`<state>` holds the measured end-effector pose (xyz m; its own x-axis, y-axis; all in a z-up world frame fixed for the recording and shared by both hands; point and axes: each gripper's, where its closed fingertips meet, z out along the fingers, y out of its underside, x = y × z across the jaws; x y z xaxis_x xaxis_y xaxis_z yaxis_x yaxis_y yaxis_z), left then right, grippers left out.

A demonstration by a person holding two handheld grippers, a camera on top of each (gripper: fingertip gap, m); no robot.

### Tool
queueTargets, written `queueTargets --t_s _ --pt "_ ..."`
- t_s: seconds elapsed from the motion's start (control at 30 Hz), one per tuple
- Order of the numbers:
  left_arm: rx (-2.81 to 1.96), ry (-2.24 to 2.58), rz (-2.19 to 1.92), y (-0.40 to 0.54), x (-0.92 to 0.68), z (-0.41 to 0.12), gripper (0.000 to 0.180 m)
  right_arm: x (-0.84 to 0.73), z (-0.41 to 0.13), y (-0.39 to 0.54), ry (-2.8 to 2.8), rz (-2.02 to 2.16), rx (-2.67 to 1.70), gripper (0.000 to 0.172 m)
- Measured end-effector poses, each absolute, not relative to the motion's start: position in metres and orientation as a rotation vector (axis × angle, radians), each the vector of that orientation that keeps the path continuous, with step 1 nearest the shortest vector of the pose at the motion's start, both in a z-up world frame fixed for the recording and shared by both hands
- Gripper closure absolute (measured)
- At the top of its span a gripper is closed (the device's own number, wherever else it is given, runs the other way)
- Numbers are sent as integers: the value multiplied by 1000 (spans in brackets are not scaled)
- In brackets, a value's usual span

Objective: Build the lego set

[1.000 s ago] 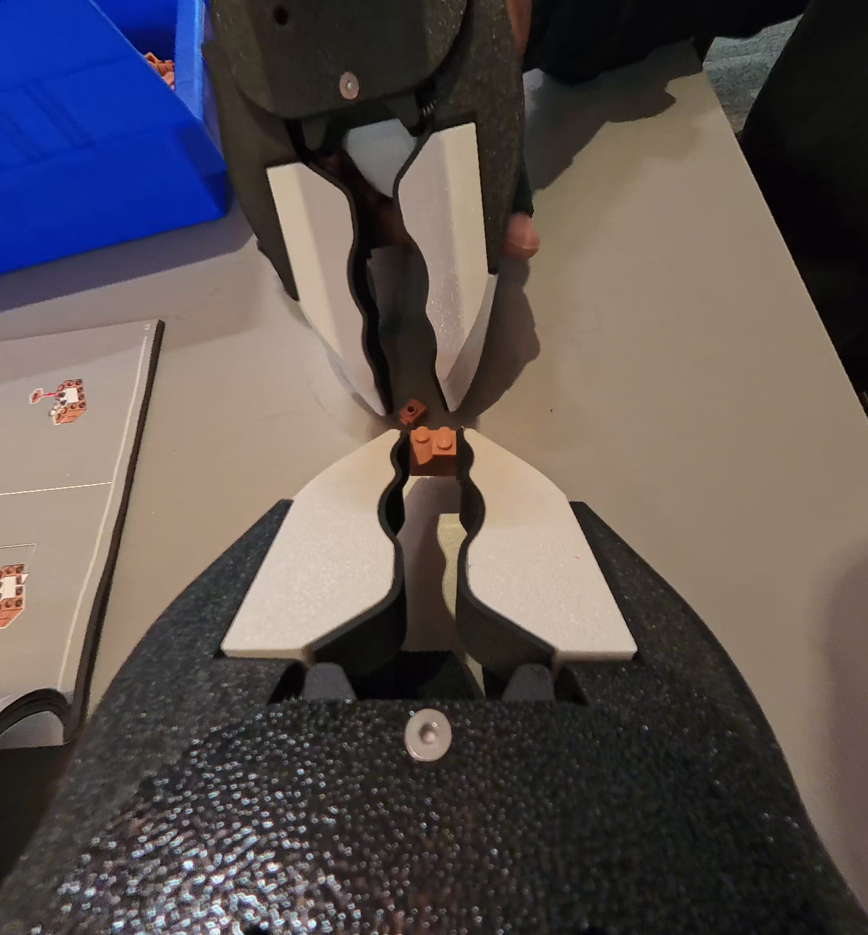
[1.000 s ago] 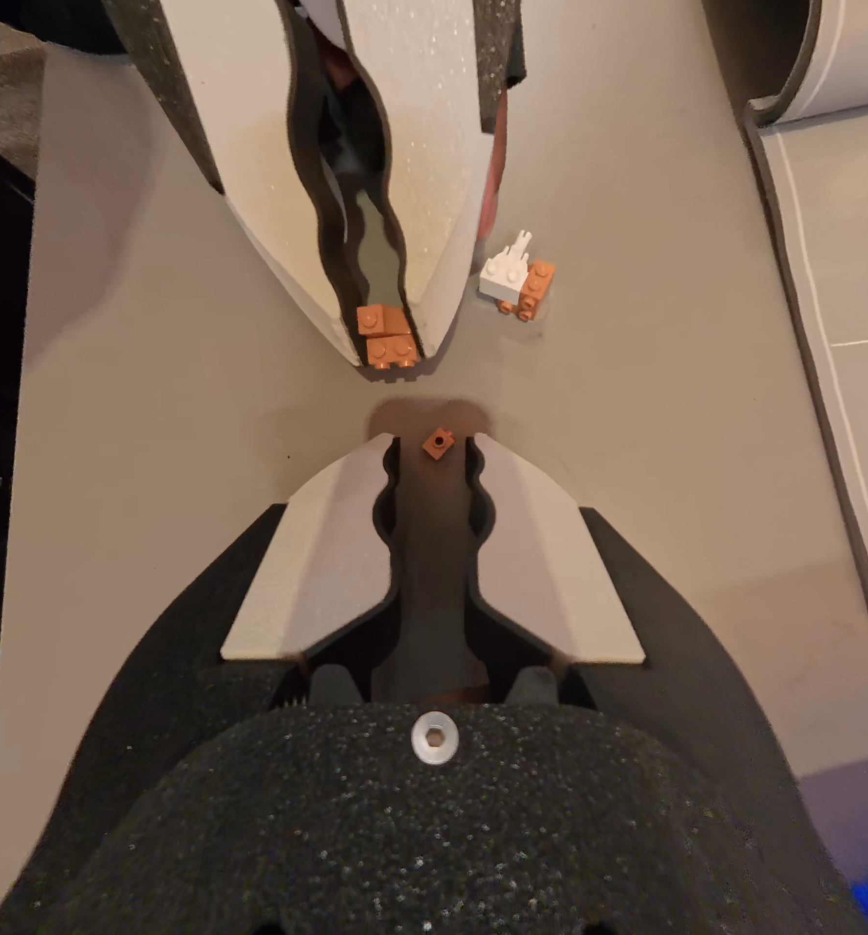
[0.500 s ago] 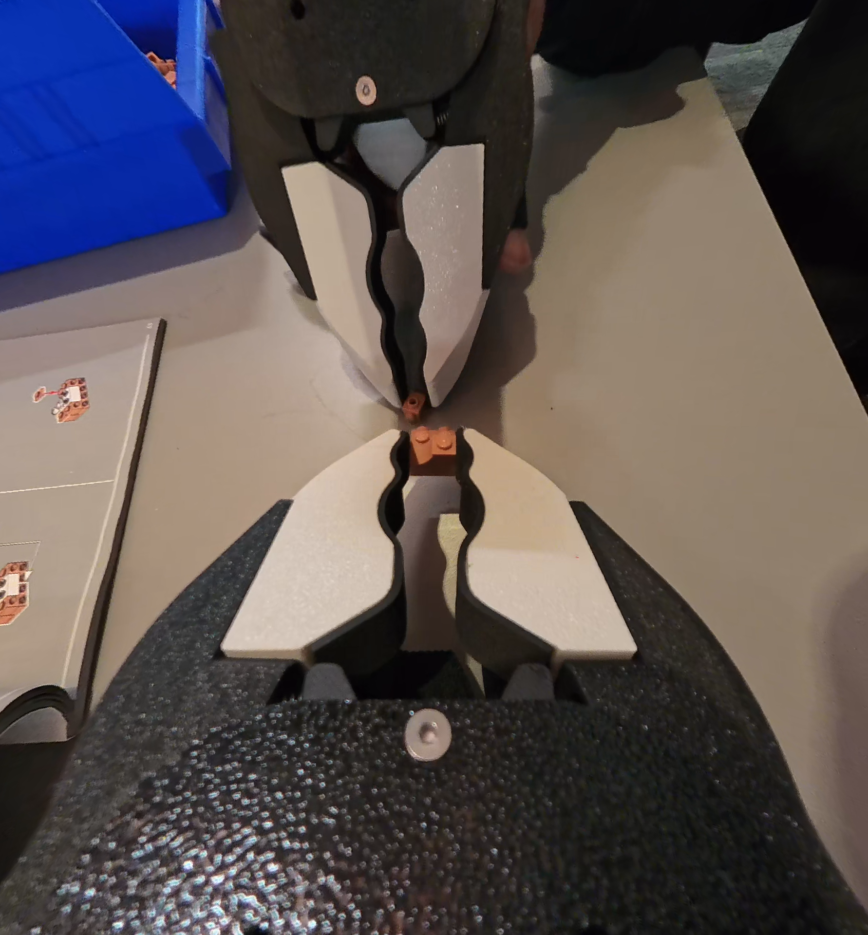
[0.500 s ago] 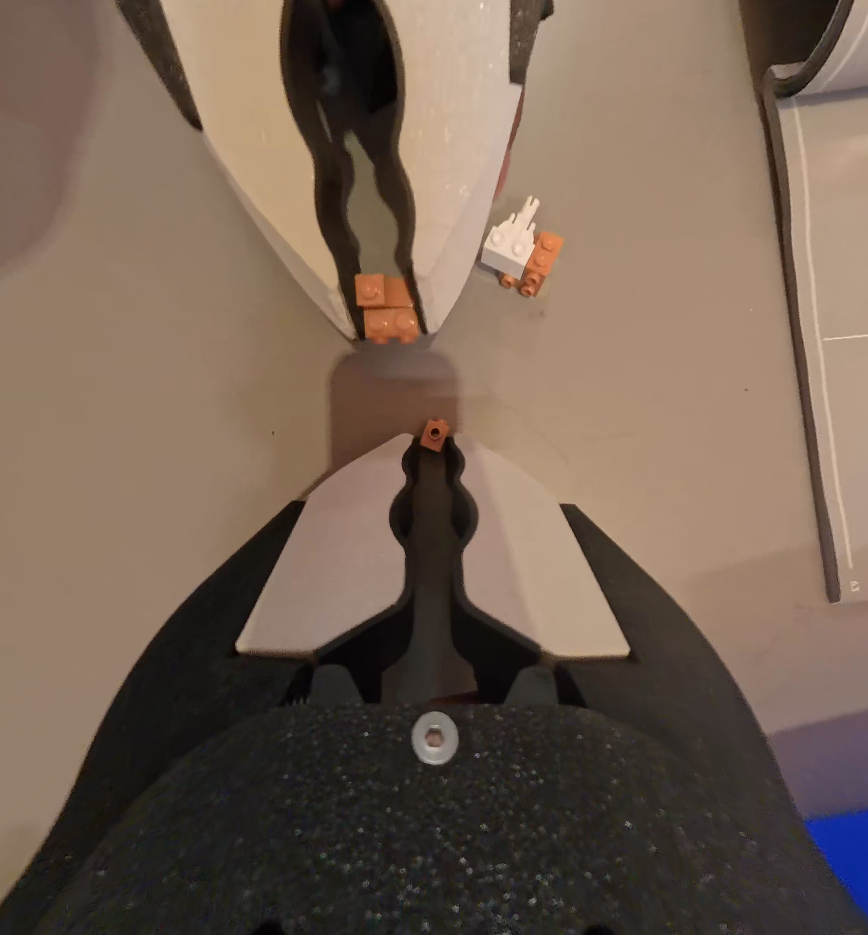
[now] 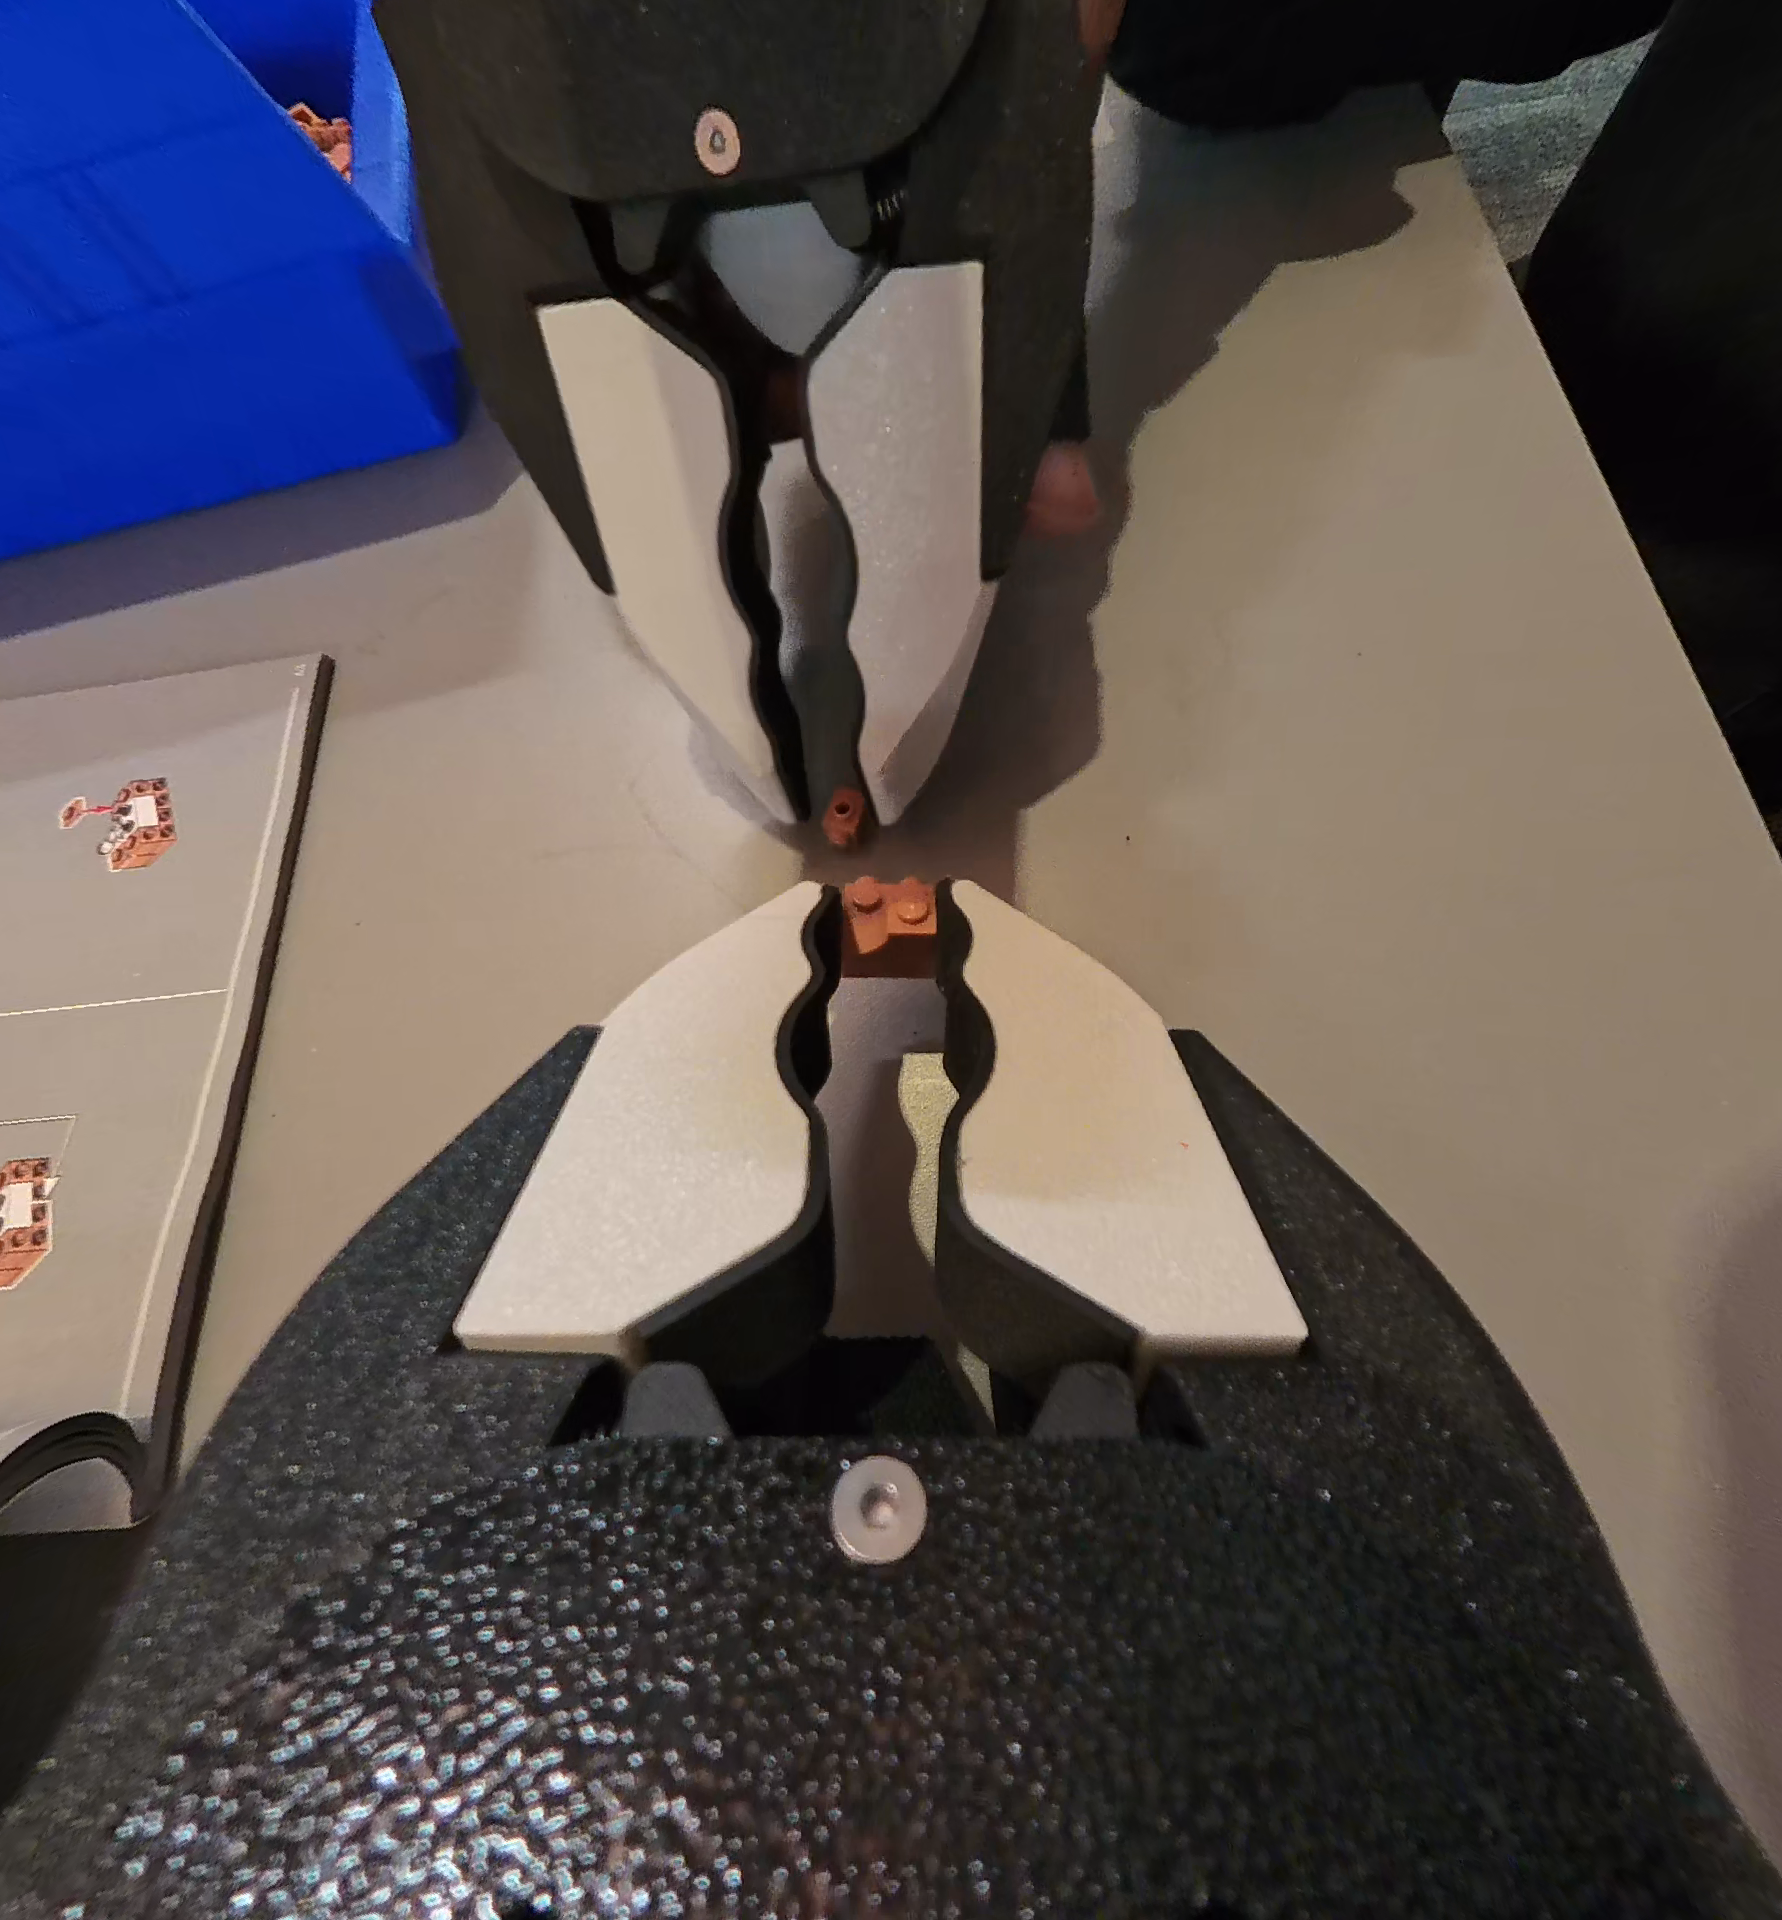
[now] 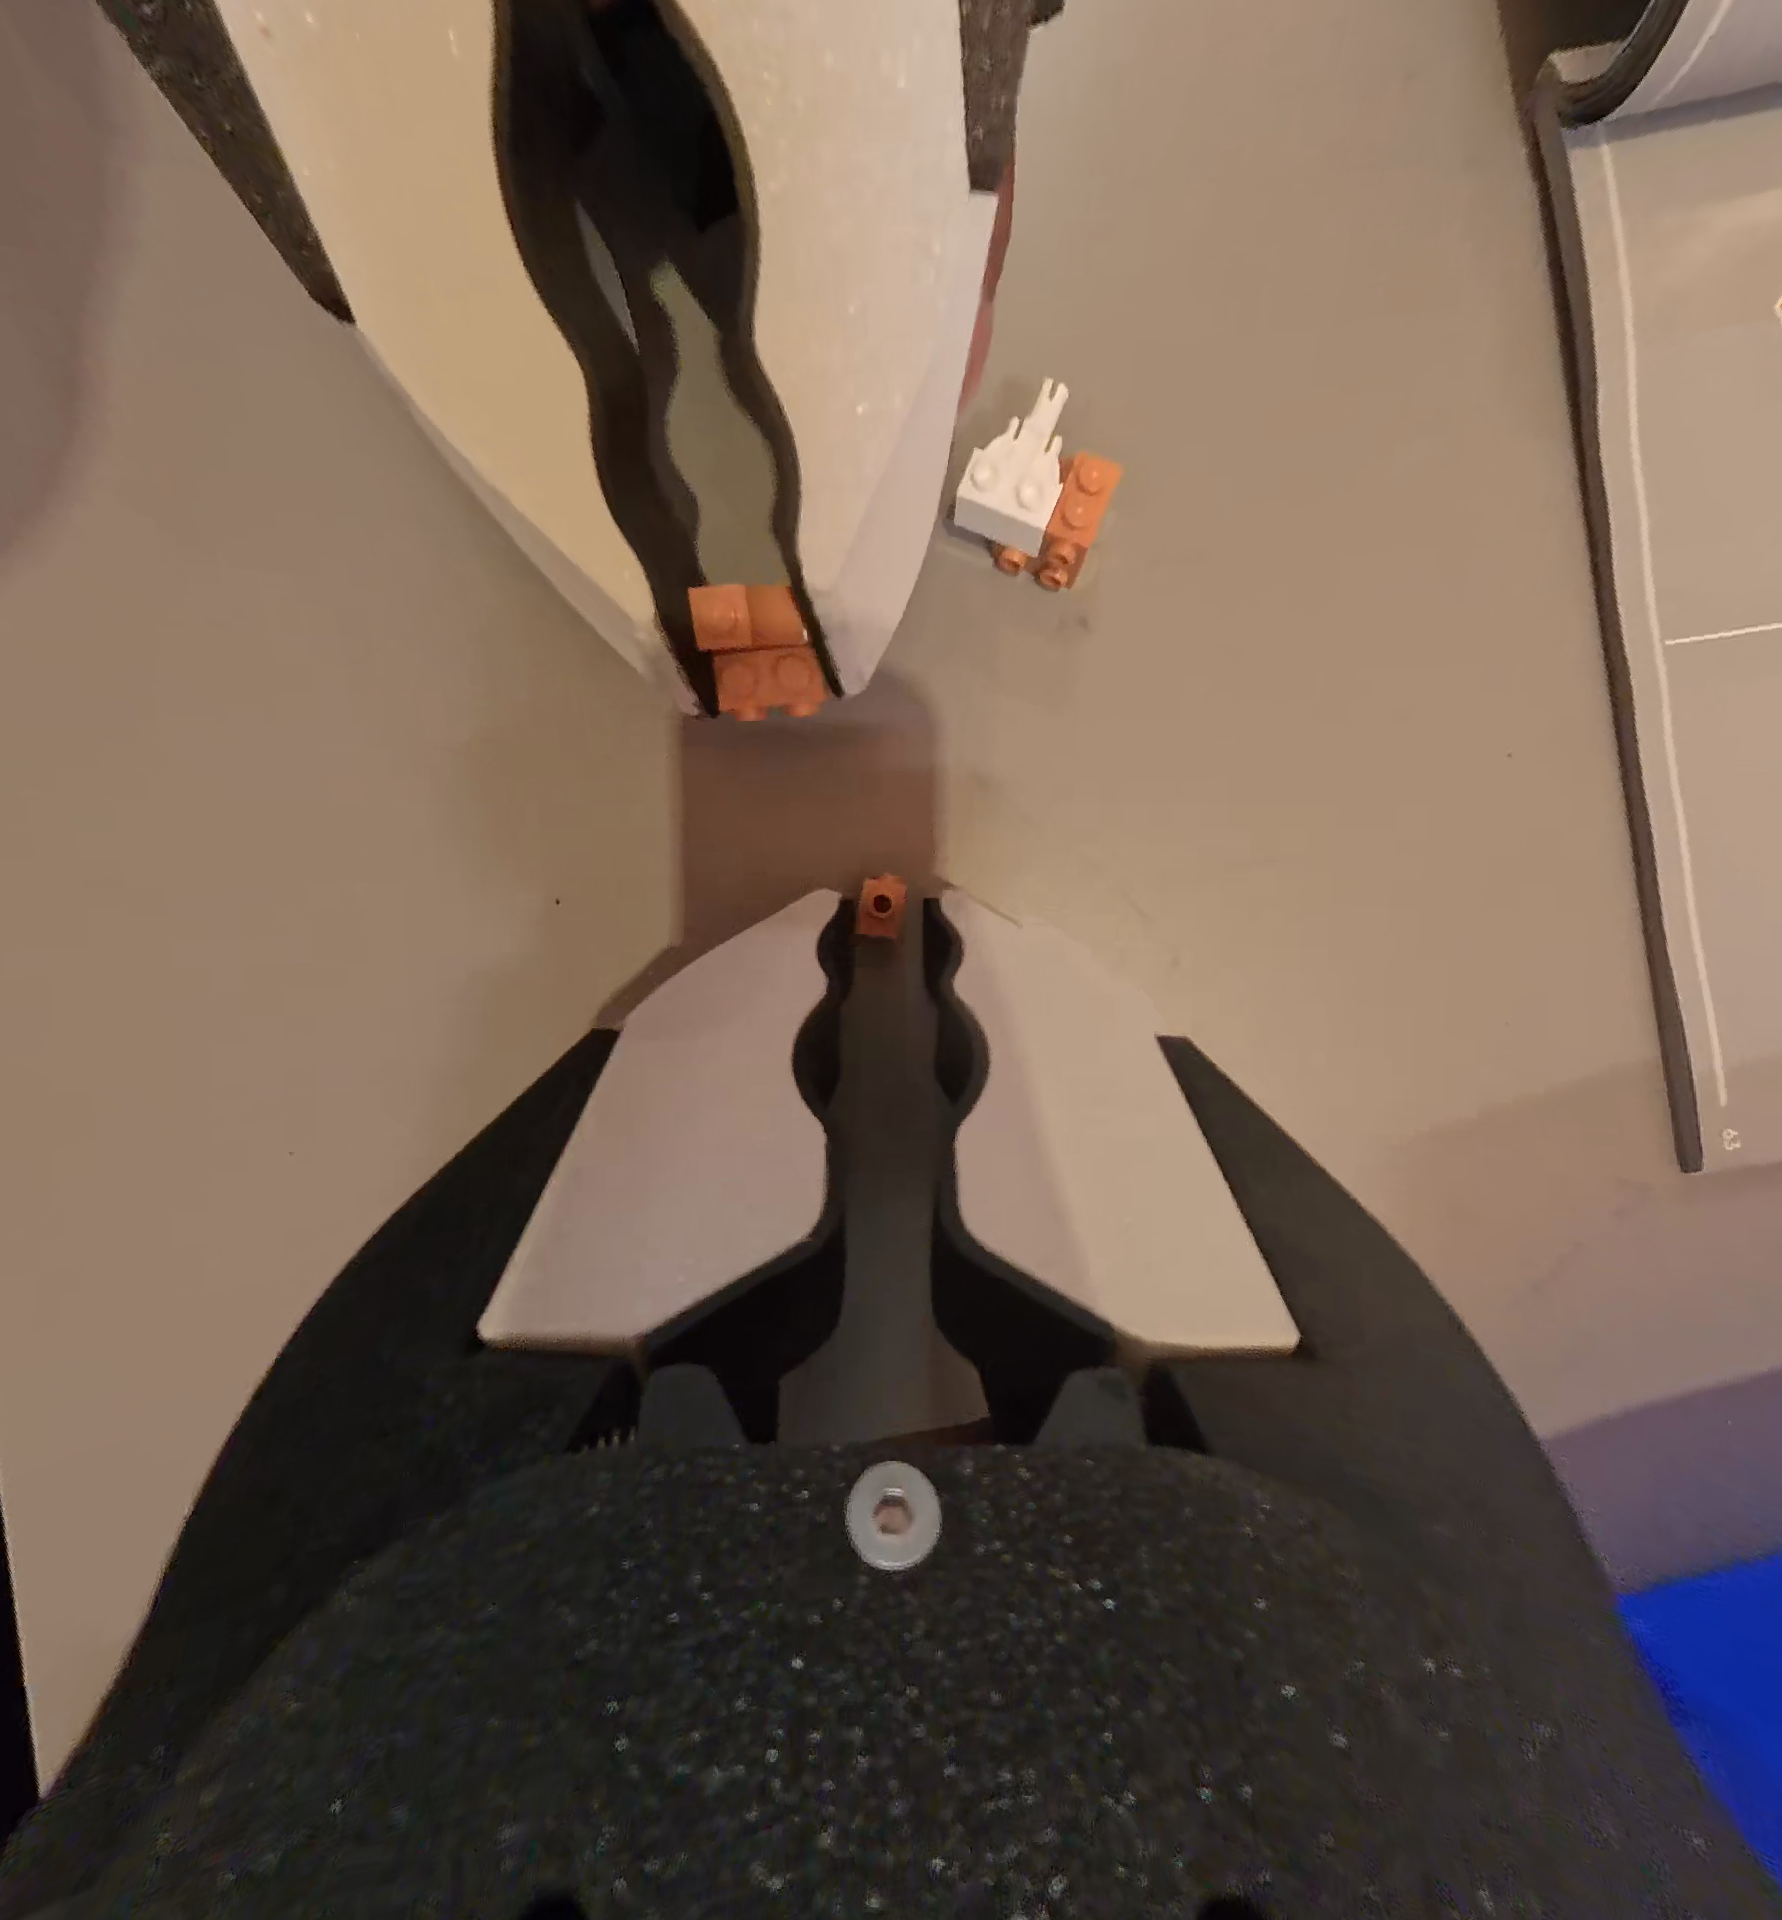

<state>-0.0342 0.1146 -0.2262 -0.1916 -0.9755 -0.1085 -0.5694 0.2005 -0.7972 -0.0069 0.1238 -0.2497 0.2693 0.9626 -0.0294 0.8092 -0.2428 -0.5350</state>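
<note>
Left hand-held gripper (image 5: pixel 889 940), nearest the lens in its own view, is clamped on a brown studded brick (image 5: pixel 891 928): both pads press its sides, and the brick is held w/ studs up above the grey table (image 5: pixel 1334 831). Just beyond the brick, tip to tip w/ it but not touching, is the right hand-held gripper (image 5: pixel 837 816), angled down toward the table. A tiny brown piece w/ a hole (image 5: pixel 843 814) sits between its fingertips; the right wrist view shows that piece (image 6: pixel 879 907) against the left pad, w/ a gap on the other side, so the jaws are slightly apart and not gripping it. A fingertip of the person's hand (image 5: pixel 1061 497) shows behind that gripper's body. Left of the brick, an open instruction booklet (image 5: pixel 87 935) w/ brick drawings lies flat on the table. Farther back, left of the brick, is a blue bin (image 5: pixel 139 260) w/ brown pieces just visible inside. In the right wrist view, a small white-and-brown brick assembly (image 6: pixel 1038 499) rests on the table beside the left gripper's fingers, between them and the booklet (image 6: pixel 1749 623). Table edge and dark floor lie right of the brick, far side.
</note>
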Motion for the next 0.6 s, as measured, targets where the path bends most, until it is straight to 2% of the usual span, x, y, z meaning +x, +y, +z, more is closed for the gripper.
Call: queueTargets --t_s 0.03,0.23,0.37,0.6 --pt "-1439 1850 -828 115 -34 -226 164 -6 -250 123 -1615 488 -2127 163" --pt "-1439 1855 -830 114 -34 -227 164 -2 -251 123 -1673 490 -2074 163" --pt "-1440 1854 -831 114 -34 -227 164 0 -252 123 -1695 459 -2064 149" --pt "-1442 1861 -829 113 -34 -228 164 -5 -247 123 -1690 443 -2047 158"
